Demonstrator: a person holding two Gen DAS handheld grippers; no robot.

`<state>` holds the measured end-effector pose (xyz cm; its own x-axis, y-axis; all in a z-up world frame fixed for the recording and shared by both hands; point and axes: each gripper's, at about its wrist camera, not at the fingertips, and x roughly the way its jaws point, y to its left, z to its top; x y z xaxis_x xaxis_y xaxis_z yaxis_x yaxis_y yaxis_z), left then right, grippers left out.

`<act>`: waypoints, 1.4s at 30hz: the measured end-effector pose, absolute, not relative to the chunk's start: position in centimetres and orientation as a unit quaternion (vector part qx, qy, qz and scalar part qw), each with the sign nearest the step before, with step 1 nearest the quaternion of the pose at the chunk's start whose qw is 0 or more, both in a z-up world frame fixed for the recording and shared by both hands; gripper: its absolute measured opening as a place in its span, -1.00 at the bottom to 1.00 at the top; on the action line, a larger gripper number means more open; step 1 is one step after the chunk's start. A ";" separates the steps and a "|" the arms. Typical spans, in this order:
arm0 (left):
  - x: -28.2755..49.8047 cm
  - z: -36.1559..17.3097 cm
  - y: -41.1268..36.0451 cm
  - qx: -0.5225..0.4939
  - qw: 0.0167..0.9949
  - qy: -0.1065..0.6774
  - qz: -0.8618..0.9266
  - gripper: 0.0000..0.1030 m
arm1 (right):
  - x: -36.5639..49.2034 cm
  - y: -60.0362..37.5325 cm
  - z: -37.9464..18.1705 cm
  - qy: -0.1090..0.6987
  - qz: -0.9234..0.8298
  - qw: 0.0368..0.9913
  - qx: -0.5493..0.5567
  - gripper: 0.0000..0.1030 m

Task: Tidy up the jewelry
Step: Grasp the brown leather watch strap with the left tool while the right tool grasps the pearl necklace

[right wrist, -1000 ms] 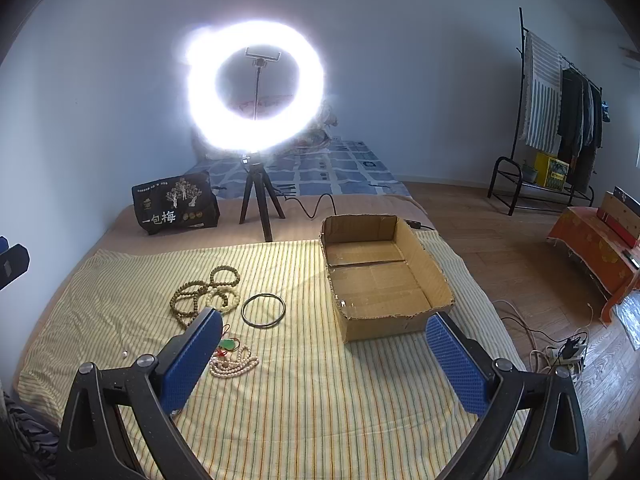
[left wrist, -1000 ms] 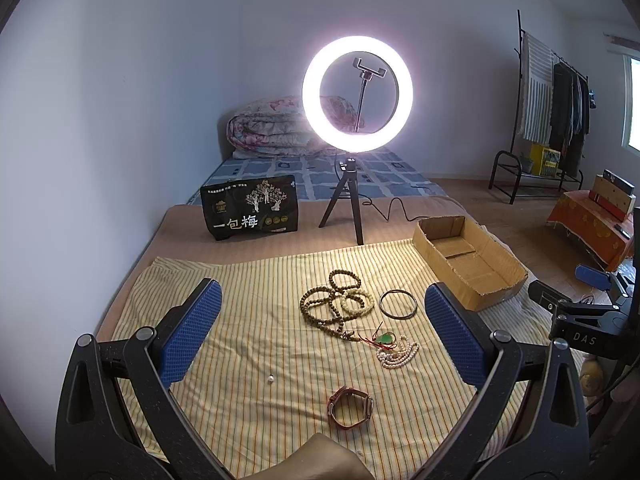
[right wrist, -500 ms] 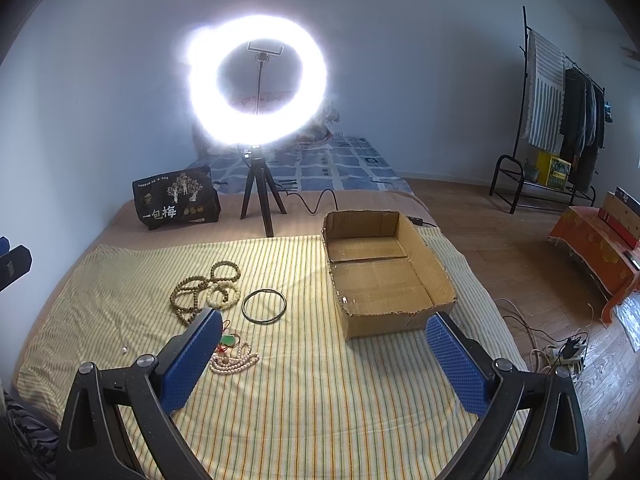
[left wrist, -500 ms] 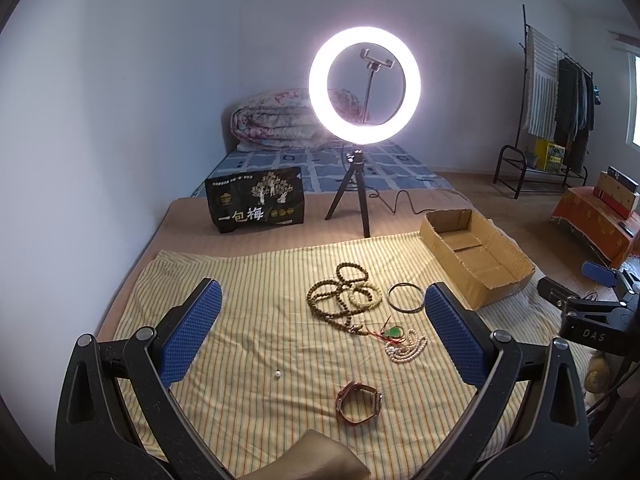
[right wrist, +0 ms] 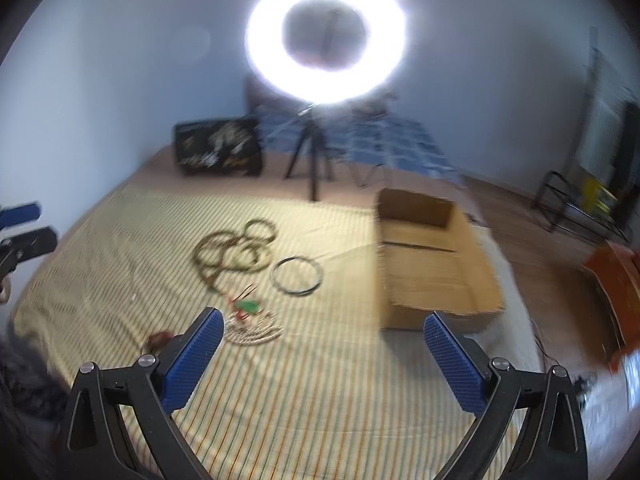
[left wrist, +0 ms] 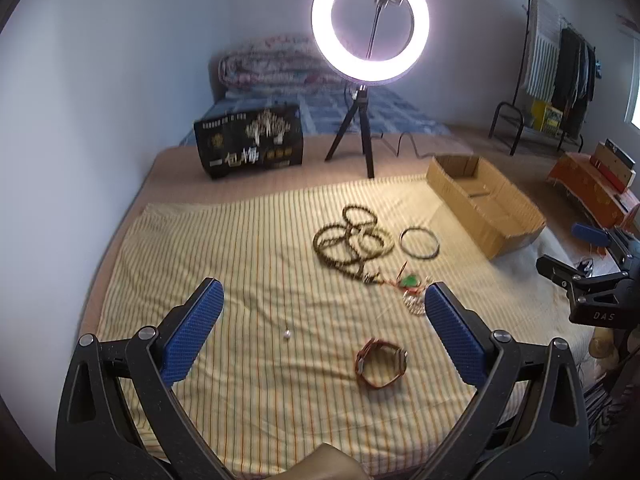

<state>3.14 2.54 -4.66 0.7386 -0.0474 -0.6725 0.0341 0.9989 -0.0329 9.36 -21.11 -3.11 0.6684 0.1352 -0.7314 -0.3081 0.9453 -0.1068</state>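
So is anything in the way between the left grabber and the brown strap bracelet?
Nothing visible. The open left gripper looks straight at the brown strap bracelet, with only bare striped cloth between them.

A lit ring light (left wrist: pixel 370 26) on a small black tripod (left wrist: pixel 354 136) stands upper centre. Left of it sits a black printed bag (left wrist: pixel 249 142), with a rolled quilt (left wrist: pixel 272 66) behind (against the wall). At the far right edge, a clothes rack (left wrist: pixel 560 64) holds hanging garments above an orange cabinet (left wrist: pixel 592 190).
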 end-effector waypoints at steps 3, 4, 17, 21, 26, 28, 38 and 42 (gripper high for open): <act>3.7 -6.0 2.6 -0.011 0.923 0.384 -0.033 0.83 | 10.1 -20.0 -4.4 0.406 0.165 0.889 -0.132 0.87; 4.0 -6.5 2.5 -0.013 0.918 0.394 -0.036 0.77 | 10.5 -19.5 -5.0 0.415 0.188 0.879 -0.138 0.86; 6.9 -13.2 0.6 -0.043 0.844 0.523 -0.115 0.04 | 14.8 -17.0 -12.6 0.503 0.287 0.794 -0.183 0.50; 7.7 -15.0 0.1 -0.045 0.828 0.546 -0.120 -0.03 | 15.2 -16.0 -13.8 0.509 0.316 0.776 -0.199 0.34; 8.2 -16.6 -0.3 -0.046 0.813 0.566 -0.125 -0.13 | 15.5 -14.5 -15.2 0.519 0.342 0.753 -0.215 0.13; 8.3 -17.1 -0.4 -0.047 0.809 0.572 -0.125 -0.13 | 15.6 -14.0 -15.9 0.522 0.345 0.748 -0.221 0.12; 9.4 -19.1 -0.5 -0.061 0.788 0.598 -0.130 -0.29 | 17.6 -13.5 -17.8 0.535 0.330 0.748 -0.214 0.15; 9.8 -19.8 -0.8 -0.058 0.782 0.605 -0.135 -0.44 | 17.7 -13.2 -18.0 0.532 0.331 0.748 -0.221 0.16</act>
